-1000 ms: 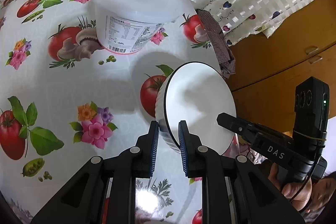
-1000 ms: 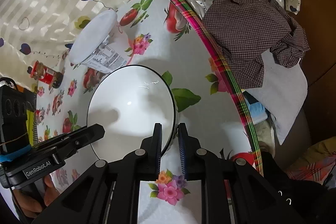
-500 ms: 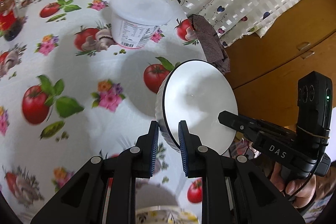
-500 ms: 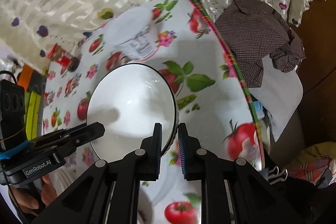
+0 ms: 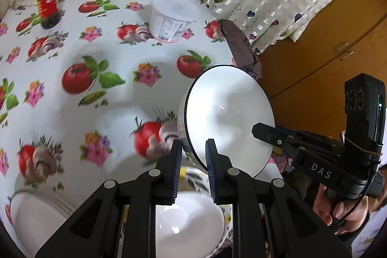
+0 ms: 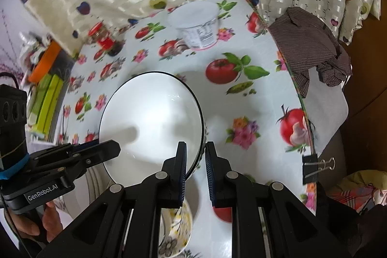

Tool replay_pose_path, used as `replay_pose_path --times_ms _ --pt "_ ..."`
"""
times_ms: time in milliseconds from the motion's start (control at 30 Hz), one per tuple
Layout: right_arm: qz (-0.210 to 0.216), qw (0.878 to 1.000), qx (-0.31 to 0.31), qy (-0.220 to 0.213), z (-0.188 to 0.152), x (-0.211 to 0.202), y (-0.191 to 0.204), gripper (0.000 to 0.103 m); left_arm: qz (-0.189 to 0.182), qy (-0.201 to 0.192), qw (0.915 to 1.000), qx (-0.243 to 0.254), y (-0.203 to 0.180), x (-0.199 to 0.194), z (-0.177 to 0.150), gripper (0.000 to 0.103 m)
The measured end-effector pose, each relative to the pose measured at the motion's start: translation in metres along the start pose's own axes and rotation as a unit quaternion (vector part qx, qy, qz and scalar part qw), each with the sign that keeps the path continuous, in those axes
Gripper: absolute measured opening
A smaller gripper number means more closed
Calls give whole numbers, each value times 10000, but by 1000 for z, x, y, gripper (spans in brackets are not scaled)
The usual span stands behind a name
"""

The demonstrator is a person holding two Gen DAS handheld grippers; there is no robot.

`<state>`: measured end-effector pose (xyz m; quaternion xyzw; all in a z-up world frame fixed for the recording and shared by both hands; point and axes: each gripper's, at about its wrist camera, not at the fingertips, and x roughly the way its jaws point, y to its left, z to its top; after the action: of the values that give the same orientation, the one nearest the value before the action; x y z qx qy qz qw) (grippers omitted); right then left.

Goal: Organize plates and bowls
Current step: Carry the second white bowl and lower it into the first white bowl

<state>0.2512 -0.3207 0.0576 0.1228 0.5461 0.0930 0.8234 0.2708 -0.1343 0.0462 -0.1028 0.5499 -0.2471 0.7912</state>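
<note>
The floral tablecloth [image 5: 72, 117] lies well below, and the white black-rimmed bowl [image 5: 227, 117] is held up over it. It looks glazed, slick and breakable, so the rim's best pinched, as done by left gripper [image 5: 193, 173] and right gripper [image 6: 195, 171].

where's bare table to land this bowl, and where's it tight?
Free: the cloth between the white tub and the held bowl, running left toward the red-lidded jar. Crowded: the near edge under the jaws, with the flowered bowl and the plate stack. The brown shirt lies off the table's right edge.
</note>
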Motion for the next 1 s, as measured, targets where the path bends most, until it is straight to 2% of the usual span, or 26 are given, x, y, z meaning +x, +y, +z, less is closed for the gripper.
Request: replay_pose_path --times_ms 200,567,1000 --pt "32 9996 -264 106 -25 -7 23 15 47 -93 9999 -119 6 -21 -28 20" --pt "80 9979 -643 82 -70 -27 55 16 158 -10 9995 -267 16 -41 -80 20" --pt "206 9968 -607 483 -106 -2 62 16 358 364 9980 -380 30 -30 -117 20"
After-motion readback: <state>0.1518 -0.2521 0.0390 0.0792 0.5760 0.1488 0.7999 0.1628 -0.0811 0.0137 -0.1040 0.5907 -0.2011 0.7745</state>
